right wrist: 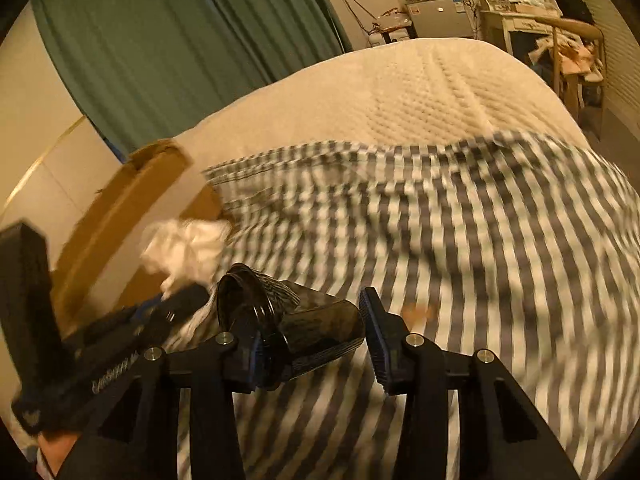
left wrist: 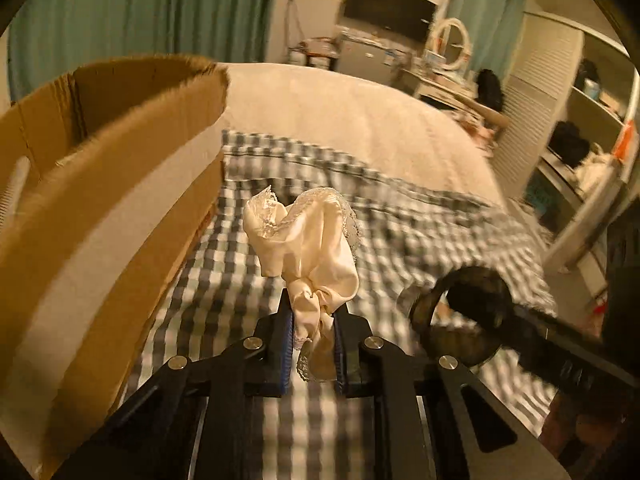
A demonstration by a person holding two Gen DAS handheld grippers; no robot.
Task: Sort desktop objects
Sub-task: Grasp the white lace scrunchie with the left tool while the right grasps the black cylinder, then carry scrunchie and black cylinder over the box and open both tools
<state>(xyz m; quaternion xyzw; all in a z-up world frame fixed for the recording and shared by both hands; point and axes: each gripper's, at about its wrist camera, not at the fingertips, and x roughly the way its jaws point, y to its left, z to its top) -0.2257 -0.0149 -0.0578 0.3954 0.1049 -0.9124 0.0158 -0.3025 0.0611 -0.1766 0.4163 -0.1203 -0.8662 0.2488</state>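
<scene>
Above checked bedspread [left wrist: 256,280], left gripper [left wrist: 312,344] clamps cream lace-trimmed cloth [left wrist: 308,240] beside cardboard box [left wrist: 100,208]. Soft, light, slippery; bunched middle holds best. Right gripper [right wrist: 316,344] jaws spread around dark translucent cup [right wrist: 296,320]: rigid, smooth, grip across body.

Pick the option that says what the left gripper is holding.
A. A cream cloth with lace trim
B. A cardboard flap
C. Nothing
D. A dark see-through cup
A: in the left wrist view, the left gripper has its blue pads pinched on the bunched cream cloth, whose lace edge sticks up above the checked sheet.
</scene>
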